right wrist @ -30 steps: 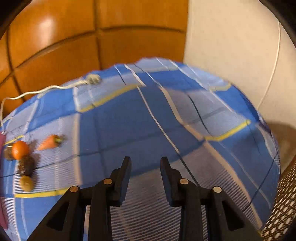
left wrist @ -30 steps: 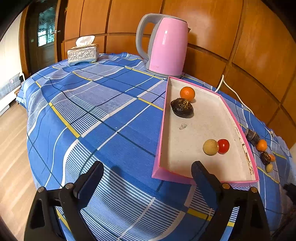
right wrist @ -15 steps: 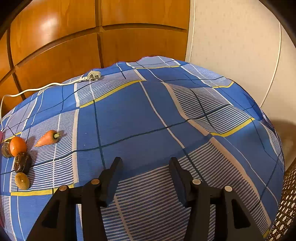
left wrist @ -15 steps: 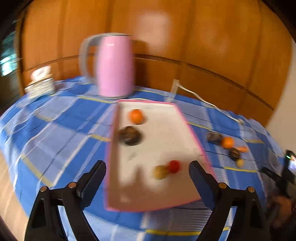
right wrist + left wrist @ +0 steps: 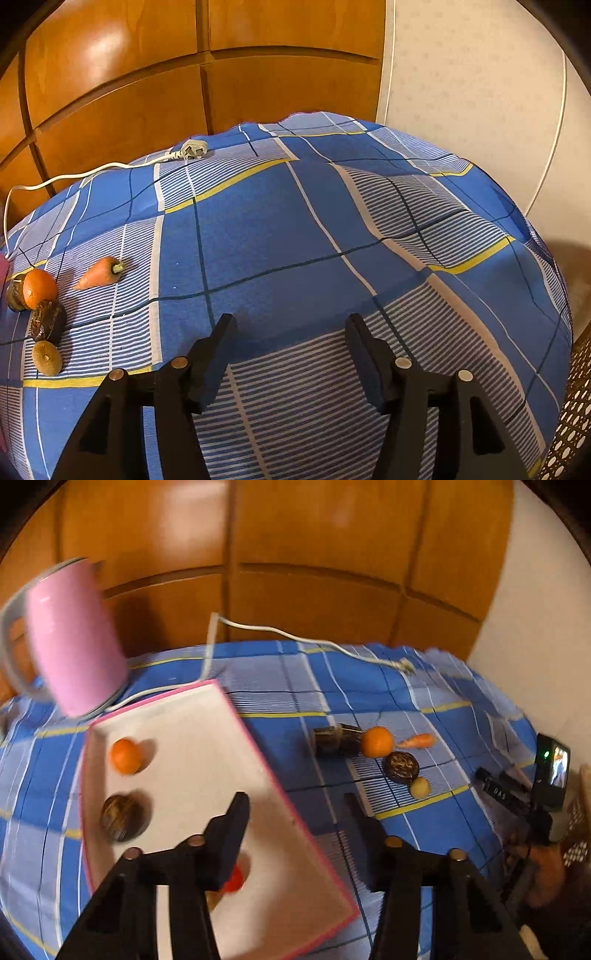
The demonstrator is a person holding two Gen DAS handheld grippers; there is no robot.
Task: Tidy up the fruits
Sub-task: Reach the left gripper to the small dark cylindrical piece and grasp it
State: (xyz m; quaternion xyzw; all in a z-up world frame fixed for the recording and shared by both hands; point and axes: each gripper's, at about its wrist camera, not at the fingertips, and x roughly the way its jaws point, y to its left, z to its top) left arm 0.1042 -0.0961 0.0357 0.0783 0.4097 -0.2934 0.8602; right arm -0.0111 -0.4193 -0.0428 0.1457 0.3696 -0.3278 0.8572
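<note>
Here the loose fruits, an orange point(image 5: 376, 741), a carrot point(image 5: 416, 740), a dark round one point(image 5: 402, 767) and a small tan one point(image 5: 420, 787), lie clustered on the blue checked tabletop point(image 5: 369, 686) beside the pink-rimmed tray point(image 5: 258, 738), which holds another orange point(image 5: 125, 756). The left hand-held gripper point(image 5: 295, 812), jaws just narrowing on nothing, hovers above the tray's edge. The right hand-held gripper point(image 5: 290, 332), jaws just widening and empty, hangs over bare cloth.

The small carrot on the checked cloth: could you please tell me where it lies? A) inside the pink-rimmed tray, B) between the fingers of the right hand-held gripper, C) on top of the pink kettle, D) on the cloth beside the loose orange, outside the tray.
D: the carrot lies on the cloth next to the loose orange, outside the tray.
</note>
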